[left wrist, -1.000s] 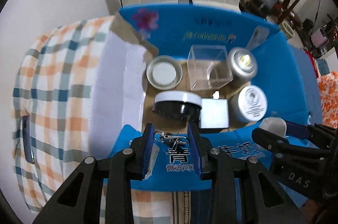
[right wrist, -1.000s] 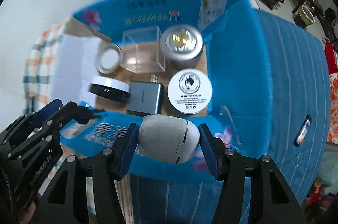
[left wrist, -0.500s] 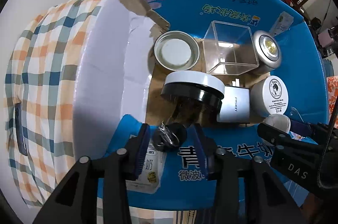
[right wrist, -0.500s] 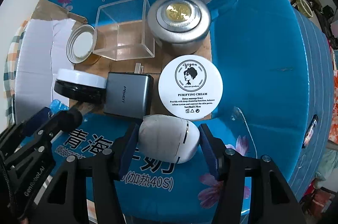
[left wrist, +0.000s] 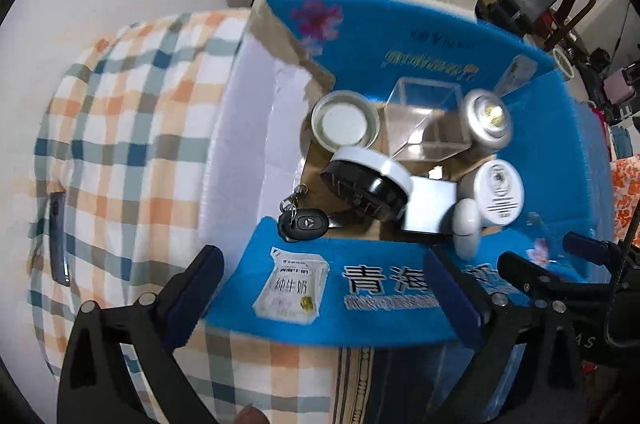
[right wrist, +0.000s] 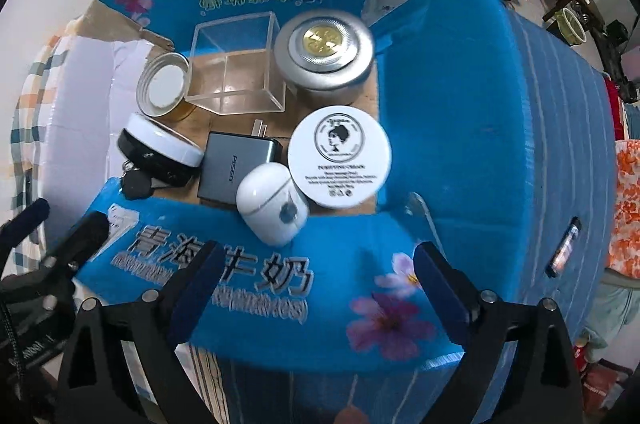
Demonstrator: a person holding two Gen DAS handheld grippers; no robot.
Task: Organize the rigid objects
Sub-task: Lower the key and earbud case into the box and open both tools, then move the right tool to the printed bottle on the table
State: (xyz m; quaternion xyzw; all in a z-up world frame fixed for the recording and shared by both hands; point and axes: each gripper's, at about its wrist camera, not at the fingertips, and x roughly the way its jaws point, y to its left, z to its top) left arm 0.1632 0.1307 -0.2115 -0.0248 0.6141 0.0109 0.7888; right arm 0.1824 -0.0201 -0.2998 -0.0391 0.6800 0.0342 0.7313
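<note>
done: car key fob (left wrist: 308,224) and white earbud case (right wrist: 272,205) lie in the blue carton (right wrist: 460,127) | left tool (left wrist: 332,288), right tool (right wrist: 316,276): jaws opening, empty | left: we see nothing outside

Black car key fob with metal ring (left wrist: 306,223): flat on cardboard floor of blue carton (right wrist: 460,127), lower left of carton, beside black puck with white top (left wrist: 370,183), which sits tilted.

White egg-shaped earbud case (right wrist: 272,203): at carton's near edge, leaning on grey wall charger (right wrist: 236,163), touching white round cream jar (right wrist: 339,155).

Clear acrylic cube (right wrist: 236,71), silver round tin (right wrist: 325,57), open gold-rimmed lid (right wrist: 163,89): far row.
</note>
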